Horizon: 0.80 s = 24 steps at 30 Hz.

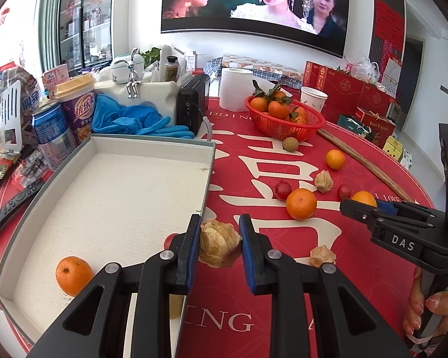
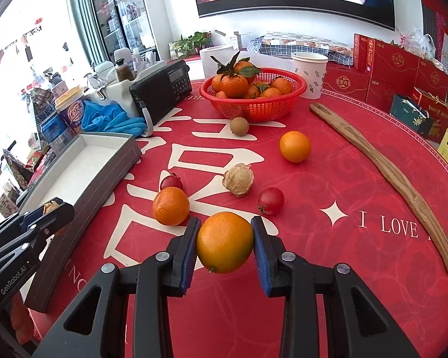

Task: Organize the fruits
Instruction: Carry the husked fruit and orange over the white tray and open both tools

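Here we hold a papery husked fruit [image 1: 218, 243] between the pads of our left gripper [image 1: 219, 246], jaws closed on it, just right of the near right edge of the white tray [image 1: 110, 197], where one mandarin [image 1: 73, 275] lies. Our right gripper [image 2: 225, 246] clamps a smooth orange [image 2: 225, 242] above the red tablecloth [image 2: 343, 179]; a mandarin [image 2: 170, 205] sits just left
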Tool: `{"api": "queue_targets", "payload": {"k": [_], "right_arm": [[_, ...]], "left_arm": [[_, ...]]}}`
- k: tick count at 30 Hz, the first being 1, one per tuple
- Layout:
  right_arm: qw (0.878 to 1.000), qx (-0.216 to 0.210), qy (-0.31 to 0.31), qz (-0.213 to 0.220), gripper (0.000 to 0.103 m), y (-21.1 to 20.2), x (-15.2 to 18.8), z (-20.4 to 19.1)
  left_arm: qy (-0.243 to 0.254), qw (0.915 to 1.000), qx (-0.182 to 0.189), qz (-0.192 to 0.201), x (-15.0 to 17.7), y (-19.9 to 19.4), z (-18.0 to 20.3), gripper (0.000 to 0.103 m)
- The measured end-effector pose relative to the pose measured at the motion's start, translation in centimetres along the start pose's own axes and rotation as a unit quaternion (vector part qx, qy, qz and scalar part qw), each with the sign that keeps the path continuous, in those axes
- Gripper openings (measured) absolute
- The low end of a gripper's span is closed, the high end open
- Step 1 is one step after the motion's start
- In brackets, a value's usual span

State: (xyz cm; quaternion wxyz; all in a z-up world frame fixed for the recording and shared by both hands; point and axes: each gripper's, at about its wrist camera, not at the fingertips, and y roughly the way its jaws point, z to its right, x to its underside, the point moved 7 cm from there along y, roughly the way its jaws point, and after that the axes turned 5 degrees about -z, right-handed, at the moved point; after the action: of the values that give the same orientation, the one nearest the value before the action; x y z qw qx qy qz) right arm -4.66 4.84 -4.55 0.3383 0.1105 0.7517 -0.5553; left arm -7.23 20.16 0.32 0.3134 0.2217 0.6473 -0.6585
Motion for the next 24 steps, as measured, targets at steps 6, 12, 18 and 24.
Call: {"api": "queue_targets", "payload": {"k": [6, 12, 18, 24], "right_arm": [[1.0, -0.019, -0.015, 0.01, 0.035, -0.5, -0.8, -2.2], [0.998, -0.038, -0.046, 0.022, 0.035, -0.9, -2.0, -5.7], [0.995, -0.067, -0.071, 0.018, 0.035, -0.4, -3.3, -10.0], [0.991, -0.092, -0.095, -0.009, 0.035, 1.8, -3.8, -14.4]], "left_arm": [[-0.009, 0.9998, 0.002, 0.017, -0.8, -1.2, -1.0, 0.028], [-0.028, 0.9993, -0.007, 0.023, -1.2, -1.6, -3.0, 0.028], [-0.063, 0.9973, -0.026, 0.027, -1.7, -1.9, -6.1, 0.028], [-0.106, 0.9936, -0.038, 0.01, -1.3, -1.6, -9.5, 0.028]]}}
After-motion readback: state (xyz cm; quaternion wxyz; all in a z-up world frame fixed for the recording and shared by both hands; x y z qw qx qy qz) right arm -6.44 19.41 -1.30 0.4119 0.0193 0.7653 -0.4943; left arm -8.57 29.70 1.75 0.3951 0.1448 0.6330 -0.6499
